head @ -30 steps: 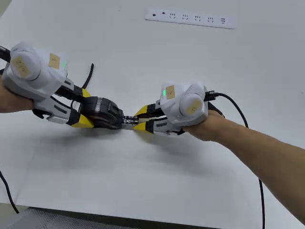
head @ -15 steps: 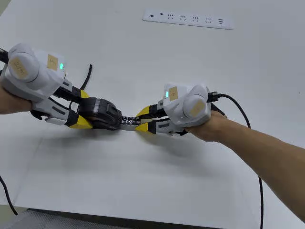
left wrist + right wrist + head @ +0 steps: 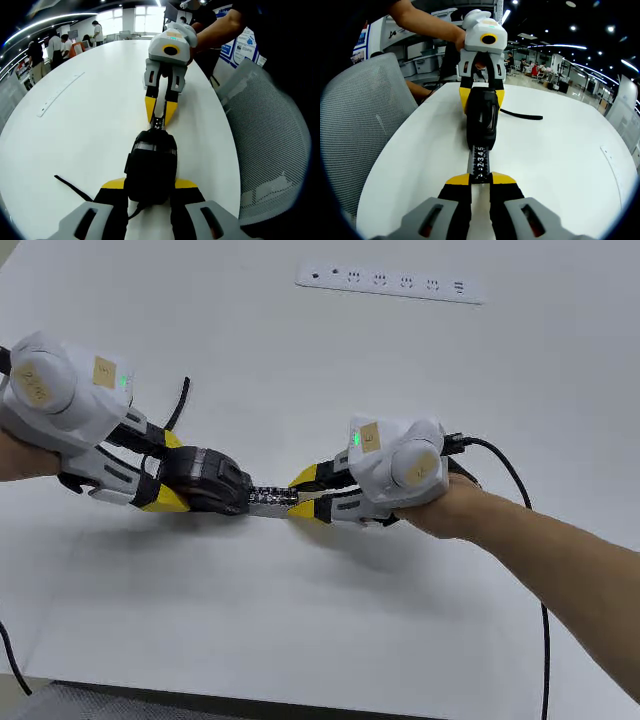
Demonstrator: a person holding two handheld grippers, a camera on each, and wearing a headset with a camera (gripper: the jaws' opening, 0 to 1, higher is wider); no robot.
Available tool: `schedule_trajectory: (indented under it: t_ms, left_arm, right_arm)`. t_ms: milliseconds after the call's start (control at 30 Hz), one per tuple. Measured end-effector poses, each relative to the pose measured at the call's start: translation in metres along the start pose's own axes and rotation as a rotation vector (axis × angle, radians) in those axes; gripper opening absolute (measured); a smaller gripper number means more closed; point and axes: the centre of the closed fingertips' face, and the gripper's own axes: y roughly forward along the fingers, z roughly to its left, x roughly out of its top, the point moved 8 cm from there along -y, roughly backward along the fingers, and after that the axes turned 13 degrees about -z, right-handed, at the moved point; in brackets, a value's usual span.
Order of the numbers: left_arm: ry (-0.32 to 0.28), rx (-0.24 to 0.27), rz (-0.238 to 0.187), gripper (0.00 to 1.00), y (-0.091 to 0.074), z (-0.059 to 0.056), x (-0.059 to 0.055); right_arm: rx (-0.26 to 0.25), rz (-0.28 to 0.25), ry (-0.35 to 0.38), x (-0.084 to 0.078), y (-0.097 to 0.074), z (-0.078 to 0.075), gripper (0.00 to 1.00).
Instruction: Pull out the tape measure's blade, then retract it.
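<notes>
My left gripper is shut on the black tape measure, held just above the white table. A short stretch of the blade, with printed numbers, runs out to the right. My right gripper is shut on the blade's end. In the left gripper view the case sits between my yellow fingertips, with the right gripper straight ahead. The right gripper view has the blade running from my right gripper to the case, with the left gripper behind it.
A white power strip lies at the far side of the table. Black cables trail from the right gripper and behind the left one. The table's near edge is close. A grey mesh chair stands beside the table.
The two grippers have drawn apart, left to the left and right to the right, and more of the blade shows between the case and the right gripper.
</notes>
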Motion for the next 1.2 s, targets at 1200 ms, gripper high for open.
schedule_trajectory:
  t_ms: [1200]
  left_arm:
    - [-0.001, -0.001, 0.005, 0.29, 0.001, 0.001, 0.000]
  right_arm:
    - [0.000, 0.006, -0.008, -0.005, -0.024, 0.000, 0.10]
